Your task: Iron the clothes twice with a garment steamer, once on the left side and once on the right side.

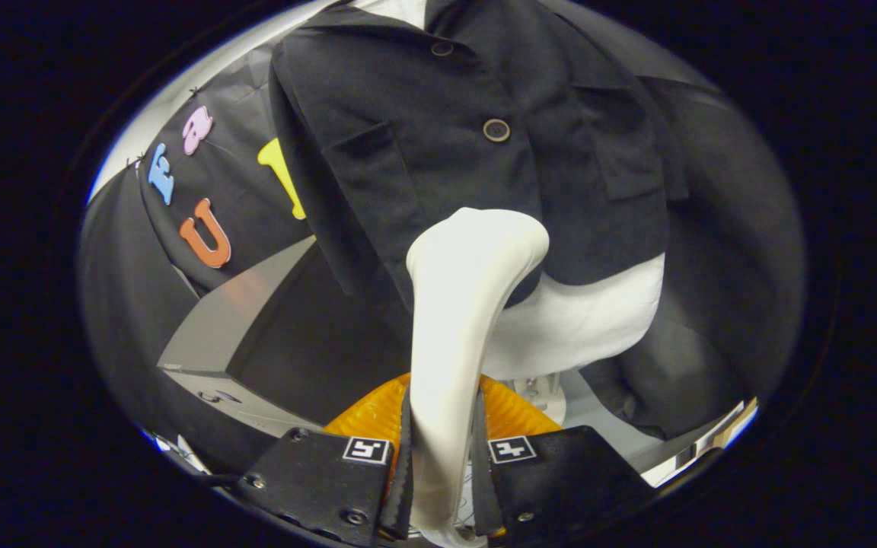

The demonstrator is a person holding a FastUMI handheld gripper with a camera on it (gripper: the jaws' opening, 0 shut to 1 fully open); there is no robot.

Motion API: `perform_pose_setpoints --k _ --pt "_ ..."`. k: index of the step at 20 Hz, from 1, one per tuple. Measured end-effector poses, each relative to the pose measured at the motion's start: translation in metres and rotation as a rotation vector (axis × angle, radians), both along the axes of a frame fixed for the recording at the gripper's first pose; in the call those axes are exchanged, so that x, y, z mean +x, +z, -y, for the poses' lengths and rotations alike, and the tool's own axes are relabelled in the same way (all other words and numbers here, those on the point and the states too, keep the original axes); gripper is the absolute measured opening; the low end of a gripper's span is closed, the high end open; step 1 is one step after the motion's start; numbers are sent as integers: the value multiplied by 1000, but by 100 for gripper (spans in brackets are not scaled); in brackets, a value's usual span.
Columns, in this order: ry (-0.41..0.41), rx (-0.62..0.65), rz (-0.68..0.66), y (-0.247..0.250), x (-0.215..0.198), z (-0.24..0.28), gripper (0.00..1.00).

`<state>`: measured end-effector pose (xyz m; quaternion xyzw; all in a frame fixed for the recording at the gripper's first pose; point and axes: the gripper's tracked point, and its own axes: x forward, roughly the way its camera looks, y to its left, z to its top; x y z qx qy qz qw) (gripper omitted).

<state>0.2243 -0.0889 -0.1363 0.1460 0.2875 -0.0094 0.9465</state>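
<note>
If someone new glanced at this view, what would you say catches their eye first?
First, the white garment steamer, clamped by its handle between the fingers of the gripper and rising so its head sits in front of the clothes. Just beyond it hangs the dark buttoned jacket on a white mannequin torso, the steamer head near its lower hem. An orange ribbed object lies behind the fingers.

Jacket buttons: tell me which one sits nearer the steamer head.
The lower button, mid-chest on the jacket; the other button is up by the collar. The gripper is shut on the steamer.
</note>
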Motion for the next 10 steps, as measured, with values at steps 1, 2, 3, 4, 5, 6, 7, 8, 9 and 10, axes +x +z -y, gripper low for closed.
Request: perform_pose_setpoints --k 1,2,3,4,5,6,7,8,9,10 --pt "-4 3 -13 -6 1 -1 34" --pt "-7 4 -23 -11 3 -1 34" --pt "-7 2 -28 -15 4 -3 34" --pt "-5 -2 -32 -18 6 -5 34" --pt "-3 -7 -34 -20 5 -7 34" --pt "2 -10 -33 -20 5 -8 34" --pt "5 -12 -30 -20 3 -7 34" --pt "8 -14 -23 -17 1 -7 34" --pt "11 -19 -11 -12 -1 -5 34" --pt "14 -27 3 -5 -2 -3 34"
